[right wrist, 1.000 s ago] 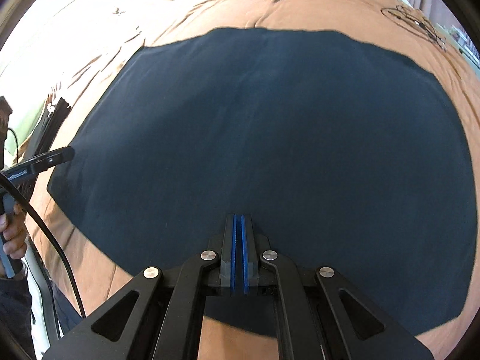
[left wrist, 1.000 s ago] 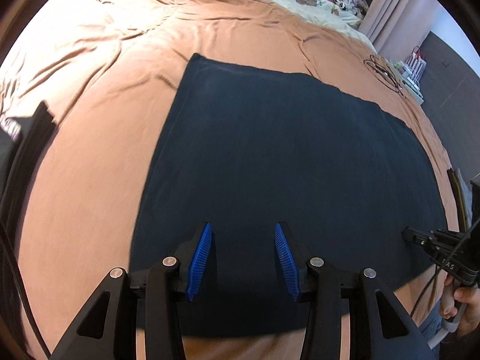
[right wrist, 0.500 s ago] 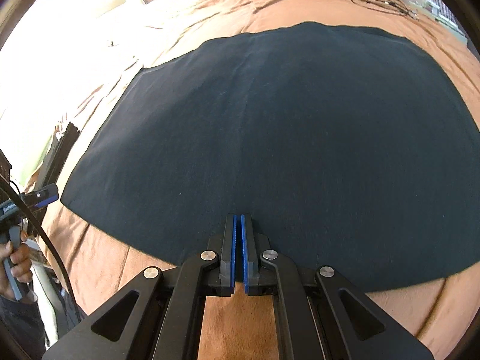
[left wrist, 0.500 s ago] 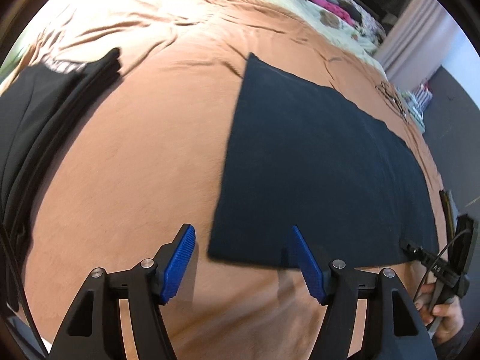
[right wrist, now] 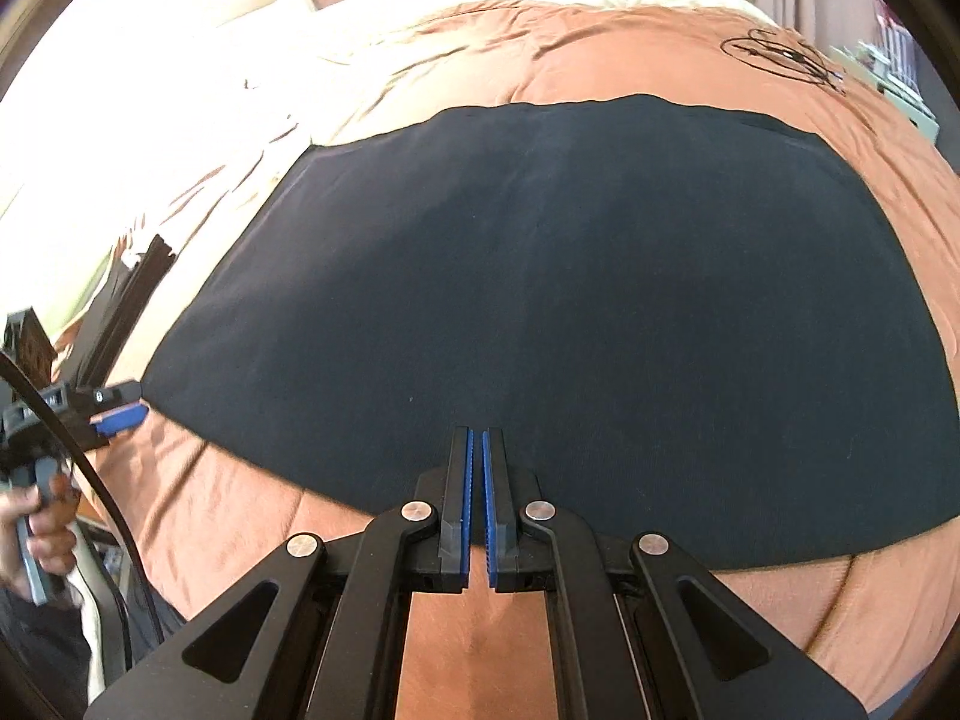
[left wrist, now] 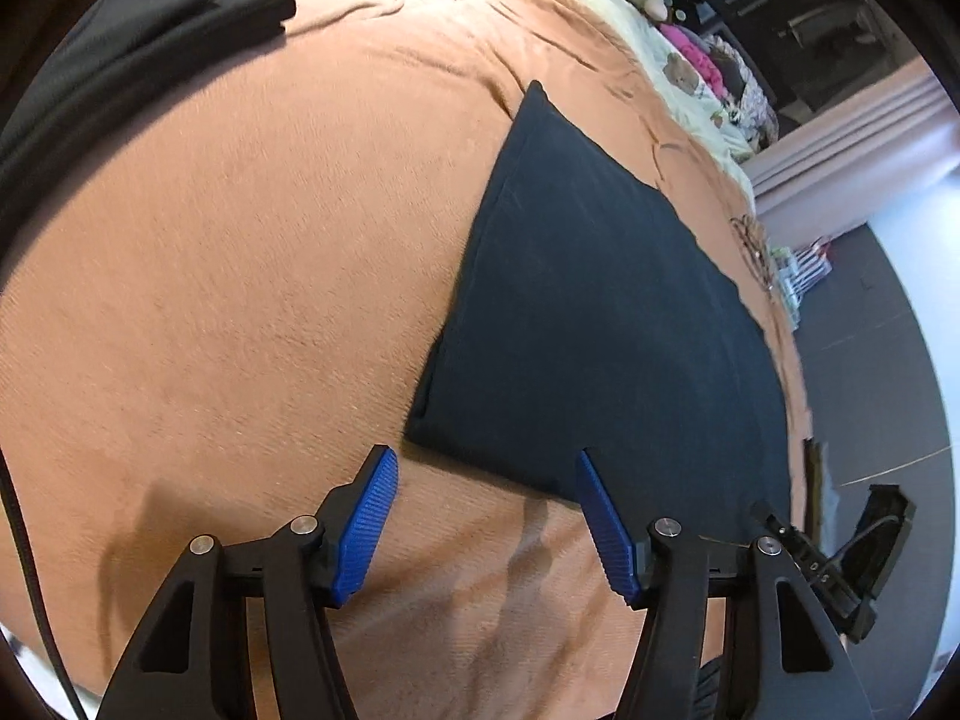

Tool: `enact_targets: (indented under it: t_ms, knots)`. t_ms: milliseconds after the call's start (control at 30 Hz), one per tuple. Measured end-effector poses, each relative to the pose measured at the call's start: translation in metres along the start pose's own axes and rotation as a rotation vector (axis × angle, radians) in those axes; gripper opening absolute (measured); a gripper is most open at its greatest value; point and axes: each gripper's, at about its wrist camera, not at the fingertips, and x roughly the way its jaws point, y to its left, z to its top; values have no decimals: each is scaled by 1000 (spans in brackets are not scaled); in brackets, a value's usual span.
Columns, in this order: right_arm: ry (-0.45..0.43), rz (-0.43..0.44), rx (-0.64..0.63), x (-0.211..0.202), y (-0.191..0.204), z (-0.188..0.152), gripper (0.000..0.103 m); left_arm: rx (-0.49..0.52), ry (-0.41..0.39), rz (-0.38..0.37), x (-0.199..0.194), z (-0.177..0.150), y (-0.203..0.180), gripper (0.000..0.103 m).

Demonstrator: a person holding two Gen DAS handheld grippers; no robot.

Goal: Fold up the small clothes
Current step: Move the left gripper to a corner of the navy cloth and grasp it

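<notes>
Garment: the dark cloth point(left wrist: 606, 324) lay flat on the tan bedspread point(left wrist: 228, 276), its near-left corner just ahead of the left gripper point(left wrist: 483, 519).
Left claw: released and narrowing, nothing between the pads.
Right claw: the right gripper point(right wrist: 478, 501) sat clenched and empty at the near hem.
Technique: likely best to take the corner low, catching every layer.
Room: bare bedspread stretched toward 9 o'clock; a black clothes stack point(left wrist: 120, 54) waited at 11.
</notes>
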Motion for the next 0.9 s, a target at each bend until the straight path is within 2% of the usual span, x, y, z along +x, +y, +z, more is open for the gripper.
enact_targets:
  t_ms: [100,367,433,567,700,767,833,867,900]
  knots:
    - [4,19,9,4,-2,0,0,-20,-16,-8,5,1,2,56]
    - [25,53,63,22,-9,5,0,-120,-81,-84,8,10,15,51]
    - [30,57,76,26,-12,9,0,-142,-95,-101,7,9,17,46]
    - [32,76,99,32,-15,11,0,-173,-101,-190,4,5,20,45]
    - [42,78,133,36,-19,7,0,-193,-124,-222,2,6,21,45]
    - [46,83,143,34,-20,4,0,-193,-143,-197,1,10,21,39]
    - [48,83,145,31,-20,1,0,-187,-129,-148,3,14,19,17]
    - [48,85,144,29,-22,-1,0,-187,-119,-120,5,15,20,12]
    - [51,85,137,28,-21,-3,0,-186,-118,-109,6,15,19,11]
